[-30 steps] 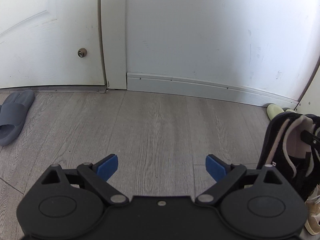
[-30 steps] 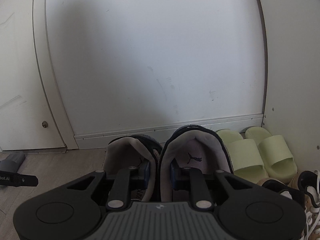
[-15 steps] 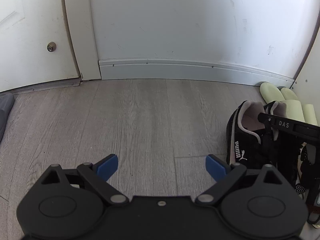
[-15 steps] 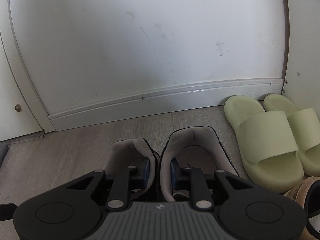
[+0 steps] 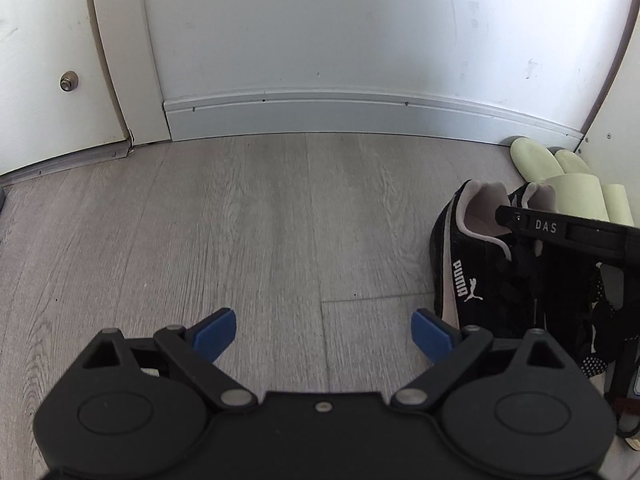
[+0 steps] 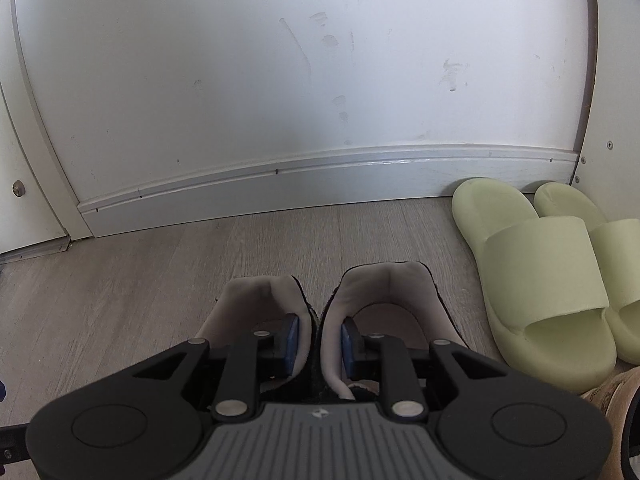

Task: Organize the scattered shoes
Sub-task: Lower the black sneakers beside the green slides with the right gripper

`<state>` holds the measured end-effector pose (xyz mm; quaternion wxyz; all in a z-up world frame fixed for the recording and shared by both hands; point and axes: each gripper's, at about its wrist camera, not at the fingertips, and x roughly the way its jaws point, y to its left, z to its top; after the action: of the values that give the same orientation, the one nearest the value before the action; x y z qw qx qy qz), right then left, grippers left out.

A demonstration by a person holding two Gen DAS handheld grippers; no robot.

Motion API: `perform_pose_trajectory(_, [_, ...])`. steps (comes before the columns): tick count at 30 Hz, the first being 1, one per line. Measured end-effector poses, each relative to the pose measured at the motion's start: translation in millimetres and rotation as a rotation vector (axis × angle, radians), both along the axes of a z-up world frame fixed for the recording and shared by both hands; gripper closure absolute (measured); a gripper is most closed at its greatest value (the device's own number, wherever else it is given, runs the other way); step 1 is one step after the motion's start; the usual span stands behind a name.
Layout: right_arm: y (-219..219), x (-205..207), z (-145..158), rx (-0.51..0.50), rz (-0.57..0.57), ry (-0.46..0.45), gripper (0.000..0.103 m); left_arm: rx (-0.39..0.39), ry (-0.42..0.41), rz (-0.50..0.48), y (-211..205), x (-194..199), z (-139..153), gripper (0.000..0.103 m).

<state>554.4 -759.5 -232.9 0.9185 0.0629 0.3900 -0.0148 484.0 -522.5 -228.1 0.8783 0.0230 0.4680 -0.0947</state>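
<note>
Left gripper [image 5: 322, 334]: jaws spread wide, nothing between them, hanging over bare grey plank floor [image 5: 248, 220]. Open floor runs from its fingertips forward to the white baseboard [image 5: 360, 114], and leftward to the door [image 5: 48, 92] and its threshold strip.

Right gripper [image 6: 320, 340]: one blue pad inside each of the black Puma sneakers [image 5: 472, 264], the two inner collars pinched together between them; the jaws are opening at this moment, pads still against the lining. In the left wrist view the pair stands sole-down on the floor, heels toward the wall, at the right edge of the clear area.

Just right of the sneakers, the pale green slides [image 6: 536, 276] sit side by side, heels touching or nearly touching the baseboard, the outer one against a white side panel [image 6: 612, 120]. A strip of bare floor lies between the sneaker heels and the baseboard. A tan shoe [image 6: 612, 392] shows partly at the lower right, close beside the nearer slide
</note>
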Motion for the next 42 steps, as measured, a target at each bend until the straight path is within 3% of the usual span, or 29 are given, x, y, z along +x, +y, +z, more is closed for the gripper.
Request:
perform_pose_trajectory(3, [-2, 5, 2, 0.004, -0.001, 0.042, 0.072, -0.005, 0.002, 0.004, 3, -1, 1, 0.008])
perform_pose_trajectory(8, [-9, 15, 9, 0.07, 0.015, 0.111, 0.054, -0.012, 0.008, 0.013, 9, 1, 1, 0.008])
perform_pose_trajectory(10, [-16, 15, 18, 0.114, 0.008, 0.097, 0.034, -0.013, 0.01, 0.017, 11, 1, 1, 0.008])
perform_pose_trajectory(11, [-17, 13, 23, 0.118, 0.009, 0.088, 0.029, -0.015, 0.011, 0.019, 12, 1, 1, 0.008])
perform_pose_trajectory(16, [-15, -10, 43, 0.047, 0.003, 0.033, 0.015, -0.032, 0.012, 0.027, 16, -2, 2, 0.008])
perform_pose_trajectory(21, [5, -69, 34, -0.085, 0.016, -0.046, 0.007, -0.039, 0.025, 0.025, 20, -5, 0, 0.008])
perform_pose_trajectory(25, [28, -102, 15, -0.152, 0.018, -0.04, 0.005, -0.04, 0.026, 0.024, 21, -9, 3, 0.008])
perform_pose_trajectory(31, [47, -112, -7, -0.211, -0.034, -0.018, 0.0, -0.048, 0.027, 0.037, 27, -13, 4, 0.008])
perform_pose_trajectory(36, [45, -108, -12, -0.194, -0.05, -0.029, 0.001, -0.065, 0.05, 0.047, 29, -14, 1, 0.008])
perform_pose_trajectory(42, [36, -101, -16, -0.14, -0.081, -0.027, 0.01, -0.061, 0.048, 0.035, 29, -16, 2, 0.008])
